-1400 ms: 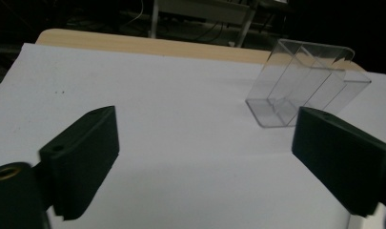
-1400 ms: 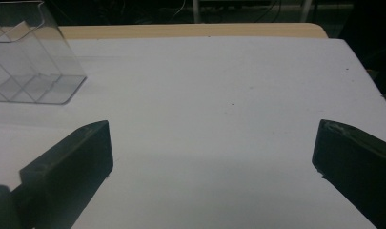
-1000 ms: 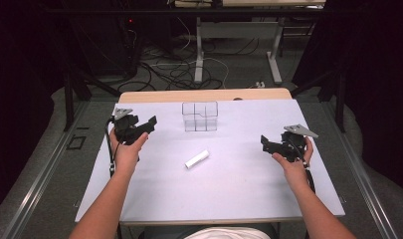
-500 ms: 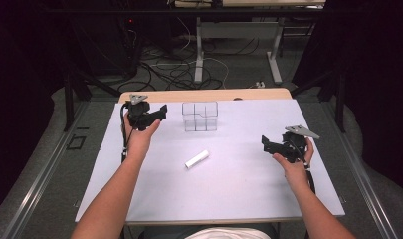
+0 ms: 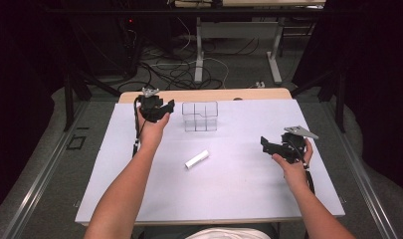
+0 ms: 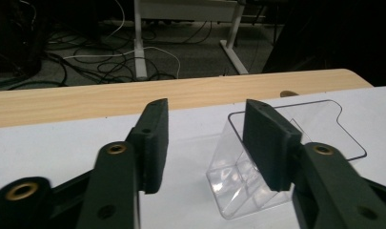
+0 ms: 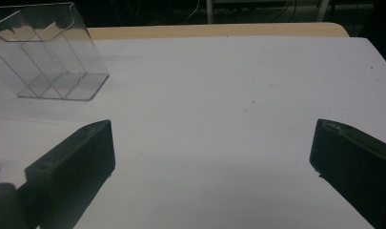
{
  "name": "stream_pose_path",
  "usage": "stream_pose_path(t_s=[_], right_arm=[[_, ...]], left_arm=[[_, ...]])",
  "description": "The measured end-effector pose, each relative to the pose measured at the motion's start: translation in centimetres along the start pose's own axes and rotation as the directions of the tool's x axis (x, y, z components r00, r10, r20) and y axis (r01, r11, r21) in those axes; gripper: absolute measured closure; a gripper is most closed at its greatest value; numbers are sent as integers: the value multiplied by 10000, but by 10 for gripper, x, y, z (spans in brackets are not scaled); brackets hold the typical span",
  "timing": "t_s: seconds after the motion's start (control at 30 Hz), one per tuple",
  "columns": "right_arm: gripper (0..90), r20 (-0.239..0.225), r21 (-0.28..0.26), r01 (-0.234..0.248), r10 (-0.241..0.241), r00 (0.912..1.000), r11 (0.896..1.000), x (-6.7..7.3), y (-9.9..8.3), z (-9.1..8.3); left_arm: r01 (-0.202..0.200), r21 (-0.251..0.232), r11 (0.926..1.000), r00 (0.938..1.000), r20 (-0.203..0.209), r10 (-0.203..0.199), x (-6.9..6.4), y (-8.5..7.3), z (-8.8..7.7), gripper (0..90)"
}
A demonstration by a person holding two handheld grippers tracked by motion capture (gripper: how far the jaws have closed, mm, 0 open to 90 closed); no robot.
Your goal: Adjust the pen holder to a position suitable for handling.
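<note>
1. Clear plastic was what the left hand-held gripper [image 5: 161, 108] had closed in on: over the last second it had travelled from the left of the frame up toward the upper middle, and it now sat just beside the left wall of the clear compartment organizer [image 5: 200, 116], not touching it as far as the high view showed.
2. Its jaws stood moderately apart with nothing between them; in the left gripper view [image 6: 205, 143] the near corner of the organizer [image 6: 238, 183] showed through the gap, partly behind the right jaw.
3. That shift suggested, as a judgement, that the organizer was about to be gripped or steadied by its left wall.
4. The right hand-held gripper [image 5: 269, 145] had stayed put at the right of the frame, hovering over the white counter [image 5: 239, 189], jaws wide and empty.
5. The small white cylinder [image 5: 197, 159] lay in the middle of the frame, below the organizer and well apart from both grippers; it had not moved.
6. Hard to make out: the organizer's transparent dividers blurred into the counter, so its compartment count was uncertain, and whether anything lay inside could not be told. A pale sliver at the lower left edge of the right gripper view was cut off and could not be identified.
</note>
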State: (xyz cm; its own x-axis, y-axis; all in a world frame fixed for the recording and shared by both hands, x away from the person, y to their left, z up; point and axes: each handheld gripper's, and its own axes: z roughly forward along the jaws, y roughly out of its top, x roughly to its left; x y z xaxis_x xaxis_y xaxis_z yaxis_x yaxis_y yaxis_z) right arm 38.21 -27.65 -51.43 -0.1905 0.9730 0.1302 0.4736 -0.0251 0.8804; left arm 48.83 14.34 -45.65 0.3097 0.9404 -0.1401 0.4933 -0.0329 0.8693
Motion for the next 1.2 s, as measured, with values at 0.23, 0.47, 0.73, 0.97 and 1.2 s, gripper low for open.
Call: stream_pose_path(t_s=[0.23, 0.47, 0.73, 0.97, 1.2], right_arm=[[6, -84, 10, 63, -63, 9999, 10000, 1, -1, 1], [11, -199, 67, -203, 205, 9996, 9998, 2, -1, 1], [24, -249, 70, -311, 313, 9992, 9995, 3, -2, -1], [31, -226, 73, -250, 252, 9994, 9997, 1, -2, 0], [33, -235, 82, -314, 315, 9992, 9995, 1, -1, -1]], left_arm=[[51, 388, 9992, 9999, 132, -57, -10, -4, 15, 686], [60, 811, 9967, 10000, -26, -58, -11, -10, 29, 765], [262, 1343, 9906, 9996, 94, -277, -10, -17, 41, 838], [350, 1605, 9864, 9989, 246, -395, -16, -20, 47, 876], [393, 1718, 9843, 9991, 94, -415, -18, -22, 48, 888]])
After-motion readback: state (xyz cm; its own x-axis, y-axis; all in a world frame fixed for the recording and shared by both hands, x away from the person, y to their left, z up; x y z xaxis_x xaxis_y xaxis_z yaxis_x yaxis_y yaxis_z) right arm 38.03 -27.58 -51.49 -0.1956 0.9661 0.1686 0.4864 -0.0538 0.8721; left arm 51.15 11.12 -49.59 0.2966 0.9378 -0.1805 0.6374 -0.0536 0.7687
